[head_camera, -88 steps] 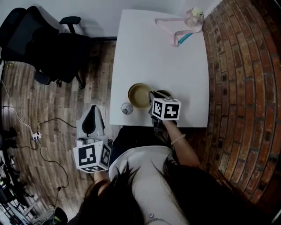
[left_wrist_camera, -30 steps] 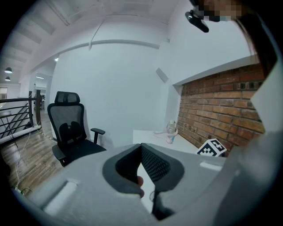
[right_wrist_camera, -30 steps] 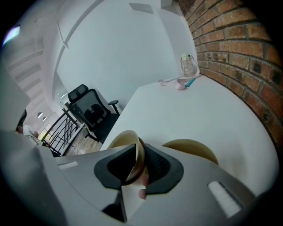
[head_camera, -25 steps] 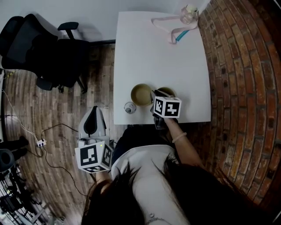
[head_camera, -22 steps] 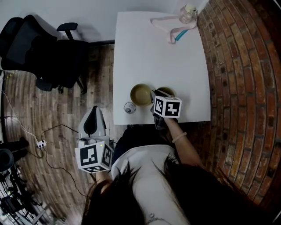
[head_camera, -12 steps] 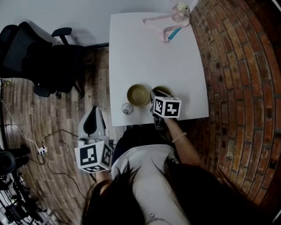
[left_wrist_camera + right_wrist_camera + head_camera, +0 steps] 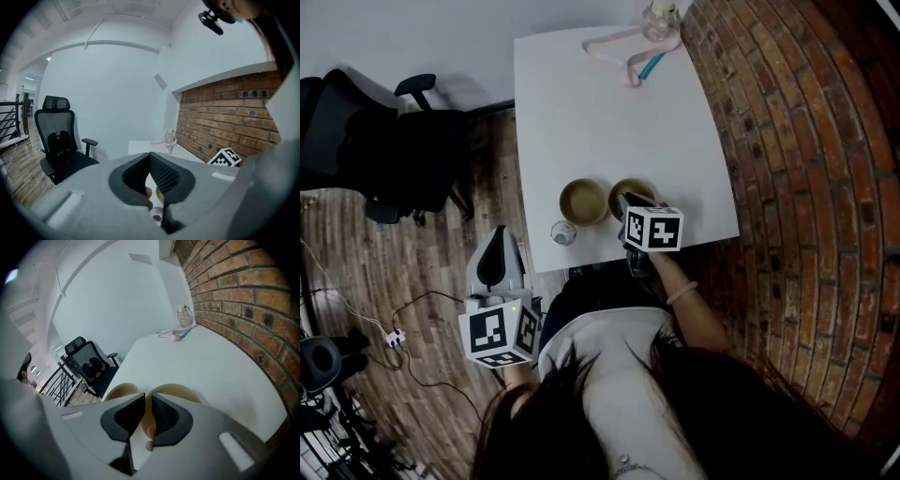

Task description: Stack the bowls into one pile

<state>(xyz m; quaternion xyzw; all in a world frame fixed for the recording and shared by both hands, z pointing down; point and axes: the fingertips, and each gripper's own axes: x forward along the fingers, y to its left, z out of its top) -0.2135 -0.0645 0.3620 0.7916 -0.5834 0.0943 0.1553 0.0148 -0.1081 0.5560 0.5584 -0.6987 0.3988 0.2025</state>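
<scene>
Two tan bowls stand side by side near the front edge of the white table (image 7: 609,112): the left bowl (image 7: 584,201) and the right bowl (image 7: 632,190). My right gripper (image 7: 630,202) reaches over the table's front edge and is shut on the near rim of the right bowl (image 7: 180,391); the left bowl (image 7: 117,391) sits just beside it. My left gripper (image 7: 495,242) hangs off the table to the left, over the wooden floor, its jaws shut with nothing between them (image 7: 150,157).
A small glass (image 7: 563,232) stands at the table's front left corner, close to the left bowl. A pink hanger (image 7: 614,42) and a jar (image 7: 659,11) lie at the far end. A brick wall (image 7: 797,141) bounds the right; an office chair (image 7: 384,141) stands left.
The head view has swung, so the table sits further left and tilted in the picture. Both grippers keep their places relative to the bowls.
</scene>
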